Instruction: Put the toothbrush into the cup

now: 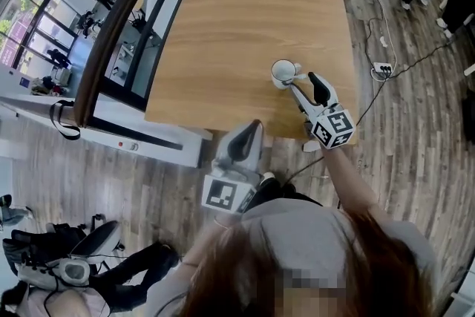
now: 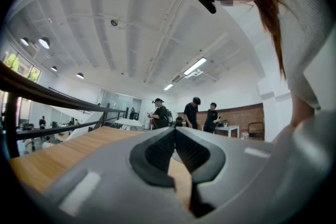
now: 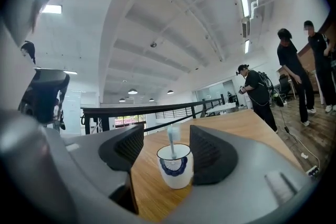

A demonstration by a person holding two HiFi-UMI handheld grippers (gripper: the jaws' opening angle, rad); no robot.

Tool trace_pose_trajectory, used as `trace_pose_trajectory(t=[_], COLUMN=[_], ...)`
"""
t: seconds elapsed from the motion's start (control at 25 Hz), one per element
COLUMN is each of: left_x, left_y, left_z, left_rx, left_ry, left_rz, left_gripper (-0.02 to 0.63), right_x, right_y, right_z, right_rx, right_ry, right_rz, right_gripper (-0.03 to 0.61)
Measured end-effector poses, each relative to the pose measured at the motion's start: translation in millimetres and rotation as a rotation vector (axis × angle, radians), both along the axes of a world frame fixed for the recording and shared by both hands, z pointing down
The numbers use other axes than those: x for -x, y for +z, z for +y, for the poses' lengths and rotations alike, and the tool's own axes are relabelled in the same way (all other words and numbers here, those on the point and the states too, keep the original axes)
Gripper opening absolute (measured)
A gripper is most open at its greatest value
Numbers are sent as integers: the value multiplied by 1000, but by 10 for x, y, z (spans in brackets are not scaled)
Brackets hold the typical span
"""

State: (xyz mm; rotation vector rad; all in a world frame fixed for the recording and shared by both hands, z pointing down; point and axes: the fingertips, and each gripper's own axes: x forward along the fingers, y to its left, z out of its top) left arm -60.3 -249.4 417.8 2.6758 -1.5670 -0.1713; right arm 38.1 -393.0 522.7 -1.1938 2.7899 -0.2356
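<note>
A white cup [image 3: 175,167] with a blue pattern stands on the wooden table [image 1: 237,26], near its front right corner. A pale blue toothbrush [image 3: 172,140] stands upright in the cup, head up. My right gripper [image 3: 167,135] is open, level with the cup, which stands in the gap between the jaws and apart from both pads. In the head view the cup [image 1: 283,73] sits just ahead of my right gripper [image 1: 302,79]. My left gripper [image 1: 249,131] hovers at the table's front edge, shut on nothing; in its own view my left gripper [image 2: 175,131] shows its pads pressed together.
A dark railing [image 1: 122,18] runs along the table's left side. A power strip [image 1: 382,69] and cables lie on the wood floor to the right. Several people stand beyond the table's far end [image 2: 197,113].
</note>
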Motion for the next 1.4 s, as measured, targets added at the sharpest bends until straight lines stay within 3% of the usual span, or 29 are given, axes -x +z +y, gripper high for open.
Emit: trace_pose_trajectory(t=[0.16, 0.36, 0.4, 0.48, 0.52, 0.84, 1.4], left_x=[-126, -363, -410, -500, -543, -809, -912], left_y=[-36, -77, -94, -119, -126, -181, 69], left_z=[-63, -124, -132, -141, -142, -69, 492], left_rx=[-19, -34, -36, -39, -40, -50, -27], left_ry=[49, 125, 137, 162, 173, 216, 145], left_rz=[3, 13, 16, 14, 12, 19, 0], left_gripper=[3, 3, 3, 3, 3, 3, 3], right_x=[-159, -372, -371, -334, -311, -281, -254], right_y=[-179, -801, -927, -1117, -1187, -1463, -1360], right_z=[234, 528, 595, 733, 802, 1203, 1681], right_rx=[-24, -112, -136, -175, -189, -206, -172], right_ry=[34, 77, 65, 31, 14, -45, -171], right_rz=[-10, -89, -87, -54, -33, -15, -81], right_gripper=[273, 252, 194, 19, 3, 3, 3])
